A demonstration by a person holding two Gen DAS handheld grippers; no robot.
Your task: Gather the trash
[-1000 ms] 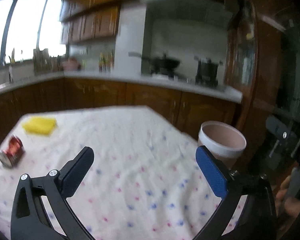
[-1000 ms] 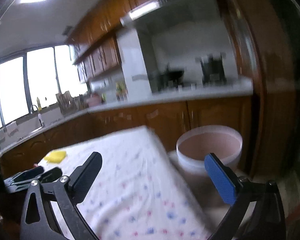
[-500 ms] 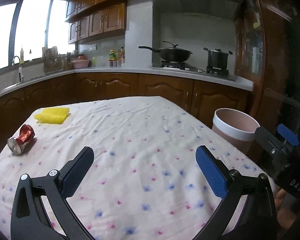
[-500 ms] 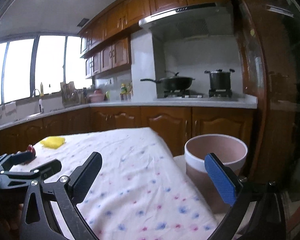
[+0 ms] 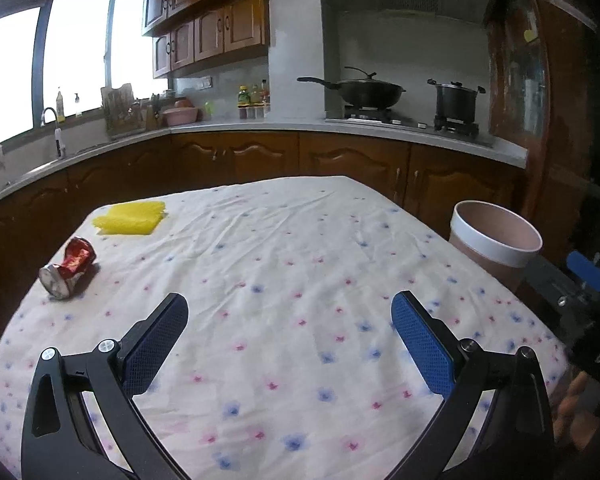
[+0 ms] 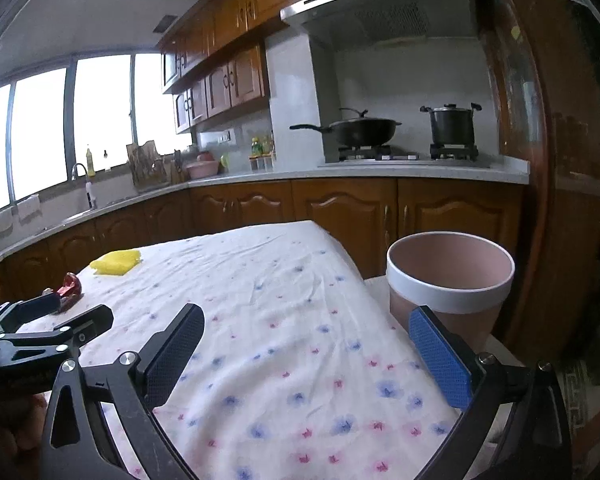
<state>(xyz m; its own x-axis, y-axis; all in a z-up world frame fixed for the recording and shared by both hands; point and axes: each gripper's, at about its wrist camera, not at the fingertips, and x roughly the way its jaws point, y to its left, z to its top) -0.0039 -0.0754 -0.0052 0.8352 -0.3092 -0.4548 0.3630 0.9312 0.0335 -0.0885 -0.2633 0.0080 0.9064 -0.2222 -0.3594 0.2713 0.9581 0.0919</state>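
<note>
The can [image 5: 68, 267], red and crushed, lies on its side on the tablecloth [image 5: 283, 280], well ahead of the left gripper [image 5: 289, 330] and off beyond its left finger [image 5: 155, 340], near the cloth's left edge. Further on past the can, toward the far left corner, sits a yellow sponge [image 5: 129, 219], apart from it. The left gripper hovers over the near part of the table with its two fingers spread wide and nothing between them but flowered cloth.

The bin [image 5: 496, 240], pink with a white band round the rim, stands off the table's right side, ahead of and outside the left gripper's right finger [image 5: 424, 350].

From the right wrist view, the right gripper [image 6: 306, 354] also has its fingers wide apart, holding nothing. Its right finger [image 6: 440, 360] sits just in front of the bin [image 6: 450, 280], which looks empty inside as far as can be seen. The can [image 6: 69, 285] shows far out beyond its left finger [image 6: 173, 356], partly hidden behind the left gripper [image 6: 75, 312], and the sponge [image 6: 115, 262] lies further back. Behind the table runs a counter [image 5: 340, 128] with a wok [image 5: 364, 92] and a pot [image 5: 456, 98] on the stove.
</note>
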